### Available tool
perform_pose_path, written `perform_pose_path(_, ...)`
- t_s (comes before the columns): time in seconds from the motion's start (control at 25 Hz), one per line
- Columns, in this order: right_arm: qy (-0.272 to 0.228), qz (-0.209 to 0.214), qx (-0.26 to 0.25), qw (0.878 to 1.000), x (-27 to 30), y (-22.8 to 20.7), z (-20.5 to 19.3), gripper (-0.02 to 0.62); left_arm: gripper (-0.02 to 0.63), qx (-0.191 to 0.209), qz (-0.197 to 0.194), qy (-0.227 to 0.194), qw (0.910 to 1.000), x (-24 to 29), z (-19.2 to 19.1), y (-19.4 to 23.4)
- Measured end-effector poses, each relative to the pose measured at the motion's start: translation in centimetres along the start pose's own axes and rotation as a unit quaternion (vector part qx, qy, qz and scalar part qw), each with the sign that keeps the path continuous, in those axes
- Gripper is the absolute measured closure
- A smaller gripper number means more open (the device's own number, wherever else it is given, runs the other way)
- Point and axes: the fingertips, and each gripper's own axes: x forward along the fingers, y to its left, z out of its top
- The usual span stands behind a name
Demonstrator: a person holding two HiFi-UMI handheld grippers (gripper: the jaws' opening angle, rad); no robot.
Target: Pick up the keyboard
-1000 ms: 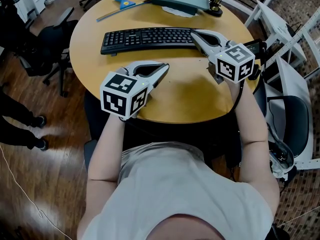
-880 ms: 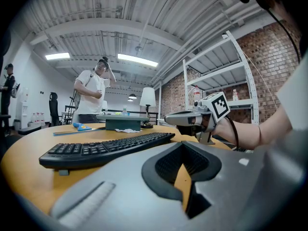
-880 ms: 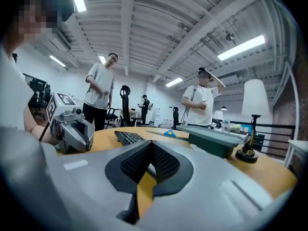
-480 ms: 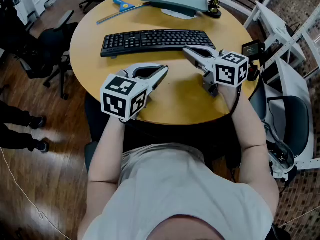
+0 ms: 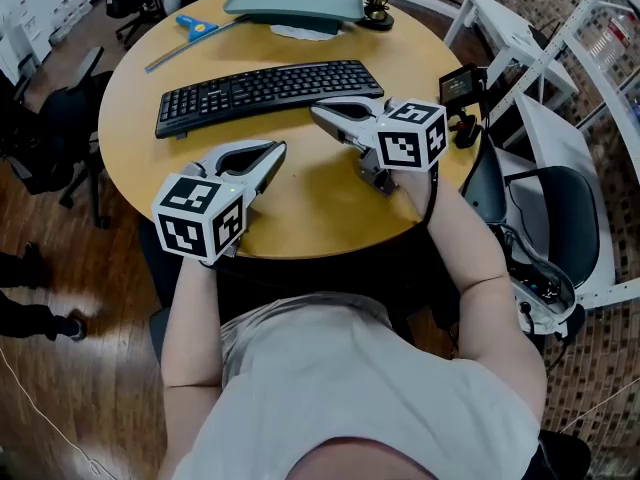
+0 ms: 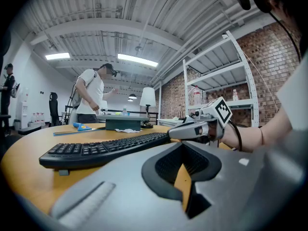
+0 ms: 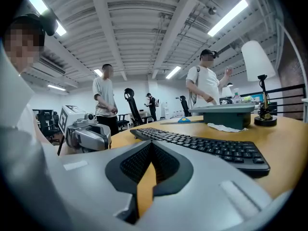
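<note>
Head view: keyboard (image 5: 265, 90) flat on round table (image 5: 310, 208), upper centre. Left gripper (image 5: 276, 152) near its front edge, right gripper (image 5: 318, 109) just beside it; both pressed together, empty. Only the gripper views show standing people (image 7: 107, 97) beyond the table.

— Can any words, brands or numbers be read here?
— None. The key legends on the keyboard (image 5: 265, 93) are too small to read. The cubes on the left gripper (image 5: 279, 149) and right gripper (image 5: 319, 109) carry only black-and-white square markers.
</note>
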Motion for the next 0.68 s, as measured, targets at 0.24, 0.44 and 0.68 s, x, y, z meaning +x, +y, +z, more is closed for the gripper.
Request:
perform_pose_path(0.24, 0.002, 0.006, 0.001, 1.0, 0.08, 0.25, -0.3, 0.595, 0.606, 0.0, -0.001, -0.001, 1.0, 0.05, 0.08, -0.06)
perform_pose_path(0.44, 0.004, 0.009, 0.001, 1.0, 0.25, 0.41, -0.44, 0.595, 0.606, 0.0, -0.002, -0.002, 1.0, 0.05, 0.08, -0.02)
perform_pose_path(0.68, 0.005, 0.009, 0.0, 1.0, 0.34, 0.56, -0.63, 0.595, 0.606, -0.001, -0.002, -0.001, 1.0, -0.11, -0.04, 0.05)
